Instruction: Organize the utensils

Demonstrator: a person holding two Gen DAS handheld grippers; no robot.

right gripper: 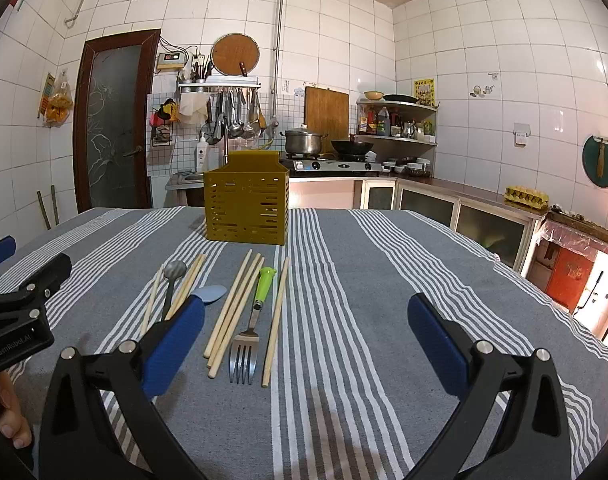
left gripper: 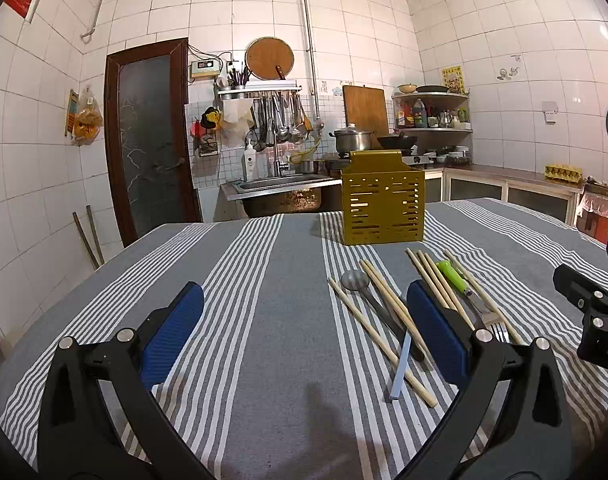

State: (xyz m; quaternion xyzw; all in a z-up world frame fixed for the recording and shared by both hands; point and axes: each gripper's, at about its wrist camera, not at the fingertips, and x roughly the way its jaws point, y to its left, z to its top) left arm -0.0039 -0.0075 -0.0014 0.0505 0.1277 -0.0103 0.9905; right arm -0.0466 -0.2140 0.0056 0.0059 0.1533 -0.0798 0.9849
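A yellow slotted utensil holder [left gripper: 383, 200] [right gripper: 246, 208] stands upright at the far middle of the table. In front of it lie several wooden chopsticks [left gripper: 387, 304] [right gripper: 232, 308], a metal spoon [left gripper: 355, 280] [right gripper: 174, 272], a light blue spoon [left gripper: 401, 364] [right gripper: 212, 294] and a green-handled fork [left gripper: 453, 276] [right gripper: 246, 348]. My left gripper [left gripper: 304, 320] is open over bare cloth, left of the utensils, and shows at the left edge of the right wrist view [right gripper: 24, 264]. My right gripper [right gripper: 304, 332] is open with nothing gripped; the fork and chopsticks lie just inside its left finger [right gripper: 176, 344].
The table wears a grey cloth with white stripes [left gripper: 264, 280] [right gripper: 363, 280]. Behind it are a steel sink [left gripper: 280, 184], a stove with a pot [right gripper: 304, 142] and wok, a brown door [left gripper: 152, 144] and a counter [right gripper: 463, 196] along the right wall.
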